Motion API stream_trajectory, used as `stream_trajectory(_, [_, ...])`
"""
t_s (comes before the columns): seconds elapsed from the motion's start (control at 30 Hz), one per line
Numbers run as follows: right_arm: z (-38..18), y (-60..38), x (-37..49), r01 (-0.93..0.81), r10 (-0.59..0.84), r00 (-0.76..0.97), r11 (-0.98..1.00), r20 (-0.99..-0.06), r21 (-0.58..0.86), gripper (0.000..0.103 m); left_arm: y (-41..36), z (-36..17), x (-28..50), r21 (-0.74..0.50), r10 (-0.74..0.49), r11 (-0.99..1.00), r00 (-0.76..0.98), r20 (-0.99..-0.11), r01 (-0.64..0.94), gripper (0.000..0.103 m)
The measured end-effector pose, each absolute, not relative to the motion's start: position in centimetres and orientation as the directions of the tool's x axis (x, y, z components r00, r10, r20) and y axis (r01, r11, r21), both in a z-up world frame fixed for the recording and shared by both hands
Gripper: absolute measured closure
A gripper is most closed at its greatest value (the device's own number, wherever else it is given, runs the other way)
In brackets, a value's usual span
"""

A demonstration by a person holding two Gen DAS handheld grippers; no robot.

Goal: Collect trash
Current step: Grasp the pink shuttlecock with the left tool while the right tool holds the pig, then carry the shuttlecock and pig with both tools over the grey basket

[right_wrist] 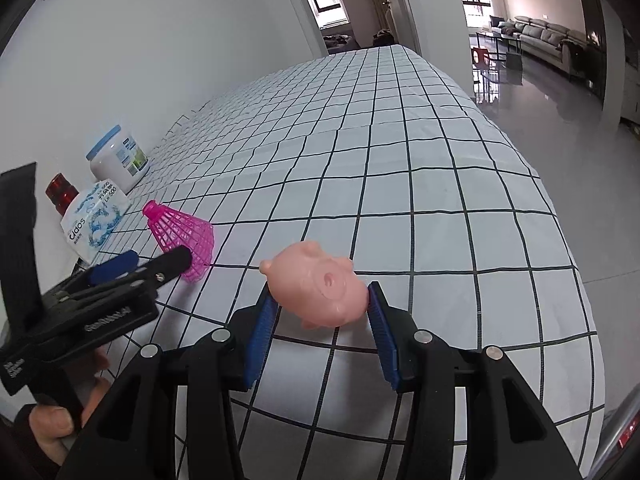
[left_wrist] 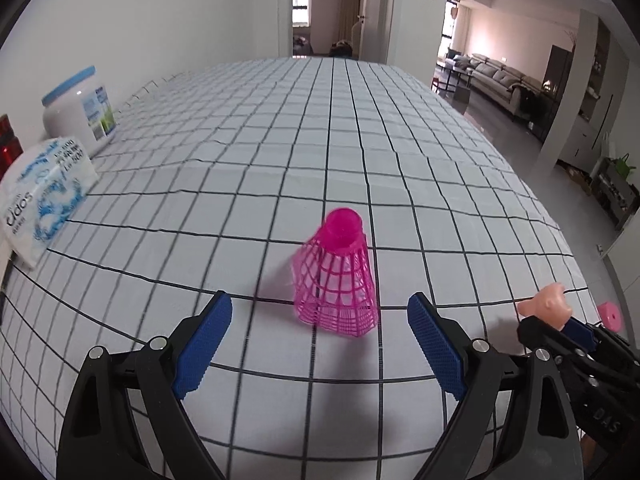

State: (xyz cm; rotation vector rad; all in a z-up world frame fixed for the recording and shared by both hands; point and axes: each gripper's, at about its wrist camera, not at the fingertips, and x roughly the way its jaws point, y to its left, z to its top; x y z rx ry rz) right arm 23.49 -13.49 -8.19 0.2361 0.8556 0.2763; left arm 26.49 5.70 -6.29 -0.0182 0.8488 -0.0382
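Left gripper (left_wrist: 320,344) fingers stand wide apart, pink shuttlecock (left_wrist: 338,276) just ahead.

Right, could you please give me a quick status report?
Left gripper open, facing the pink shuttlecock. Right gripper shut on the pink pig toy. Nothing in the way.

This is looking like a home, an apartment. A long table (left_wrist: 340,128) wearing a white checked cloth is standing beside a plain wall. At 2 o'clock a living room is opening, showing a grey sofa (left_wrist: 496,74) and a glossy floor (right_wrist: 560,120). At 12 o'clock a doorway (left_wrist: 324,8) is leading to another room.
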Motion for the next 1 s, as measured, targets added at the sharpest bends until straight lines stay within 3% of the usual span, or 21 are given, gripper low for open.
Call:
stream_trajectory(0.2, [-8.2, -13.5, 23.4, -0.145, 0.334, 0.624, 0.938, -0.707, 0.315, 0.058, 5.6, -6.5, 27.2, -0.019, -0.019, 1.000, 0.667, -0.745, 0.008, 0.016])
stream_trajectory(0.37, [-8.3, -13.5, 23.4, -0.144, 0.334, 0.623, 0.938, -0.707, 0.316, 0.058, 5.7, -6.8, 28.0, -0.006, -0.002, 1.000, 0.654, -0.756, -0.004, 0.027])
stream_trajectory(0.63, [-8.4, -13.6, 23.5, -0.136, 0.338, 0.618, 0.935, -0.710, 0.327, 0.058, 5.8, -7.1, 27.8, -0.018, -0.035, 0.999, 0.651, -0.758, 0.033, 0.068])
stream_trajectory(1.0, [-8.1, -13.4, 22.4, -0.123, 0.310, 0.644, 0.944, -0.700, 0.304, 0.058, 6.0, -6.1, 24.5, 0.019, -0.007, 0.999, 0.698, -0.716, 0.029, 0.071])
